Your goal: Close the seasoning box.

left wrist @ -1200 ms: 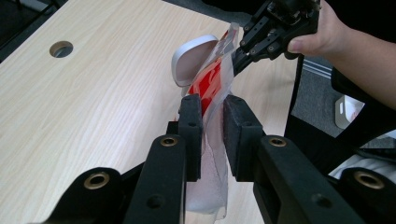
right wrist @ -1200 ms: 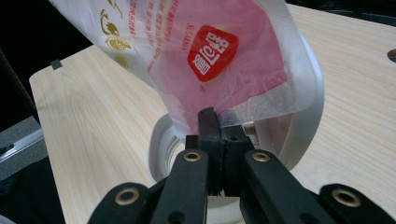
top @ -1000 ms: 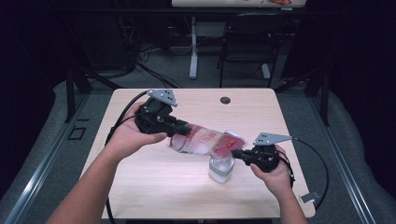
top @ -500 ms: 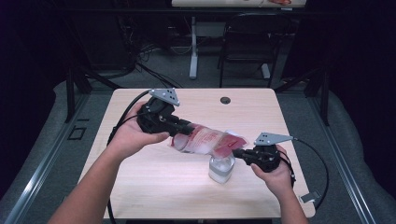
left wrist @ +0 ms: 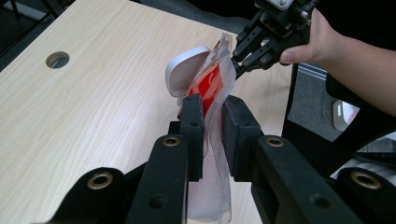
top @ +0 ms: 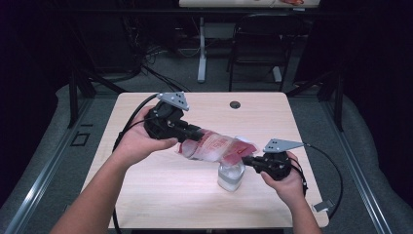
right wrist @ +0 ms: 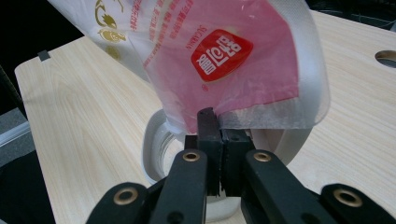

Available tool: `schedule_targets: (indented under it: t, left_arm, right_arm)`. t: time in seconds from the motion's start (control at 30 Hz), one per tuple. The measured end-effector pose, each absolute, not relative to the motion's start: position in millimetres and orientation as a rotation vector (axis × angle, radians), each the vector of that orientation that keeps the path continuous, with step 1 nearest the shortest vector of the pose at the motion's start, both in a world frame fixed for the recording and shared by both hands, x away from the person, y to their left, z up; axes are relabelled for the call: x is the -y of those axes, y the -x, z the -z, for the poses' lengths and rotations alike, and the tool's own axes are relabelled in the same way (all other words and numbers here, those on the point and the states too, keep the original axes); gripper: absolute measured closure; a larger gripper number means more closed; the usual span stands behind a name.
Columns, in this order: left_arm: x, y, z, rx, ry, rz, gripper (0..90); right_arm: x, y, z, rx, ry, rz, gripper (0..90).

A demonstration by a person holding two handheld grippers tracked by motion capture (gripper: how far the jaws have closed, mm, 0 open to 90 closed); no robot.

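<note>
- Item, pouch [top: 214,147]: a clear plastic bag with red print, held above the table [top: 160,195] and stretched level between the two grippers, its far end over the jar.
- Item, jar [top: 230,175]: a clear container with a pale rim, standing upright on the table directly under the pouch's right end.
- Left gripper [left wrist: 212,121]: jaws nearly closed, pressed on the pouch's rear end; the film is seen pinched between the pads [left wrist: 192,122].
- Right gripper [right wrist: 217,135]: jaws closed tight on the pouch's lower edge, just above the jar's mouth.
- Step judged in hand: emptying the pouch into the jar.
- Handling advised: the rear end is to be raised by the left gripper while the right end is kept low and centred over the mouth.
- Risk judged: the thin film may slip from the pads, or the jar may be tipped if it is struck.
</note>
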State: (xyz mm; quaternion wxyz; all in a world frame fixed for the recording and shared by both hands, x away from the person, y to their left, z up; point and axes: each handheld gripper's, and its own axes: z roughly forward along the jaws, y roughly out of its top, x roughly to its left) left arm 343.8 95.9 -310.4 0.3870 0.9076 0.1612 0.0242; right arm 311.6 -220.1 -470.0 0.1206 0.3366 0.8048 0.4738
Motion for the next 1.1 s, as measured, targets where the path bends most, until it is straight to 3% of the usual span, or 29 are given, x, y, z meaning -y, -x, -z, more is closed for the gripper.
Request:
schedule_targets:
  t: [1.1]
  left_arm:
    - [-95.5, -344.8, 307.7, -0.405, -2.299, -0.051, 79.6]
  right_arm:
    - [229.6, -306.8, 461.5, -2.351, -0.962, -1.388, 89.5]
